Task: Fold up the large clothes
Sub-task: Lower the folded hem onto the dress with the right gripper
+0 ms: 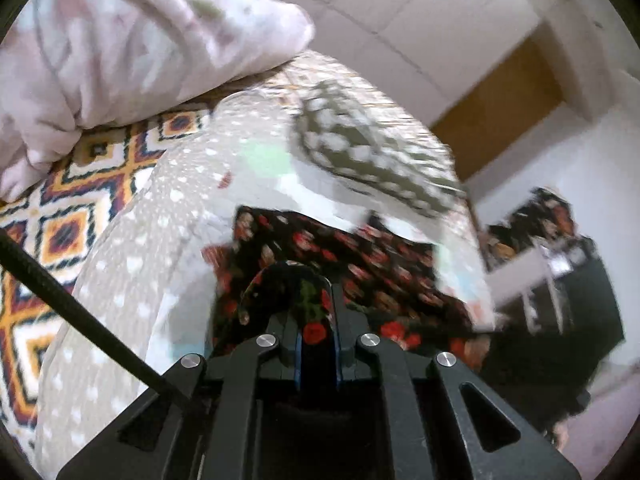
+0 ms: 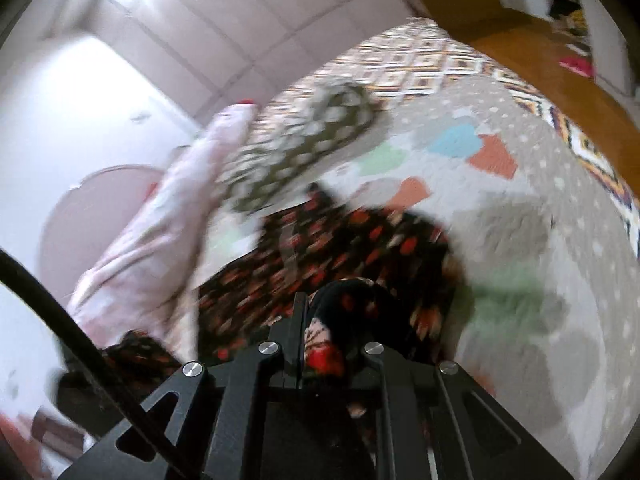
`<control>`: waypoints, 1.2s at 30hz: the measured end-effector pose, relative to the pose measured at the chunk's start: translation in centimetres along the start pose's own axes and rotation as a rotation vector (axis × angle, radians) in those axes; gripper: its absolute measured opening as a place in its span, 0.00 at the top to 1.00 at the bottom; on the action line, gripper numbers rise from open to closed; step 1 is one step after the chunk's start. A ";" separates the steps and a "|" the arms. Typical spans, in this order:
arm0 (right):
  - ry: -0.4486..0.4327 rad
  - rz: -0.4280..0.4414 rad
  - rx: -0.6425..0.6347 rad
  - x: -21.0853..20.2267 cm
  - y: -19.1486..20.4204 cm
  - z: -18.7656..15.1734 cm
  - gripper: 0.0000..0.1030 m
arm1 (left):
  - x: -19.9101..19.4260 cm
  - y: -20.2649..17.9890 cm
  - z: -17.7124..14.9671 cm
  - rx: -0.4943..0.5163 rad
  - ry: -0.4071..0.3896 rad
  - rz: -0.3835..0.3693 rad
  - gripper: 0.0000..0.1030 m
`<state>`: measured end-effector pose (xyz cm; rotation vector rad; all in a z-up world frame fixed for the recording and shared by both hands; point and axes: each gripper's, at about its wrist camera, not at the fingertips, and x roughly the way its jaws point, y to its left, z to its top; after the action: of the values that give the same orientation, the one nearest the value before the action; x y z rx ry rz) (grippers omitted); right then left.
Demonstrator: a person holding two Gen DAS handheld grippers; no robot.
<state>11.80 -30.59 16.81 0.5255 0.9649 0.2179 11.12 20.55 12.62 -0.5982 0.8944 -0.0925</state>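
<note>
A black garment with red flowers lies on a bed, spread in front of both grippers; it also shows in the right wrist view. My left gripper is shut on a bunched fold of this floral garment. My right gripper is shut on another fold of it, which bulges over the fingers. Both views are blurred by motion. How much of the garment hangs off the bed is hidden.
A grey dotted bedspread with pastel patches covers the bed. An olive polka-dot cloth lies beyond the garment. A pale pink quilt is heaped alongside. A patterned rug and wooden floor lie beyond.
</note>
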 end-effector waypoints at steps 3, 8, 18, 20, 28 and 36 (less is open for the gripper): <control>0.025 -0.132 0.021 5.2 -1.3 2.1 0.88 | 4.3 1.4 1.3 -0.032 0.032 0.088 0.88; 0.082 -0.195 0.021 10.7 -3.5 3.4 0.77 | 7.0 2.5 1.7 -0.036 0.059 0.054 0.85; 0.050 0.125 0.279 9.8 -6.4 5.4 0.39 | 2.8 4.8 3.0 -0.189 -0.034 -0.170 0.42; 0.027 0.173 0.338 8.8 -6.9 5.8 0.38 | 0.9 4.9 3.5 -0.187 -0.092 -0.150 0.37; -0.091 -0.006 0.158 3.6 -4.2 6.5 0.30 | -2.3 1.2 1.9 0.060 -0.108 0.027 0.36; 0.088 -0.127 -0.160 8.4 1.8 1.8 0.67 | 1.9 -2.2 -4.0 0.290 0.040 0.048 0.36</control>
<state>18.05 -26.23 12.51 0.3091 1.0527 0.2034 9.72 16.34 10.50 -0.3049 0.9136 -0.1878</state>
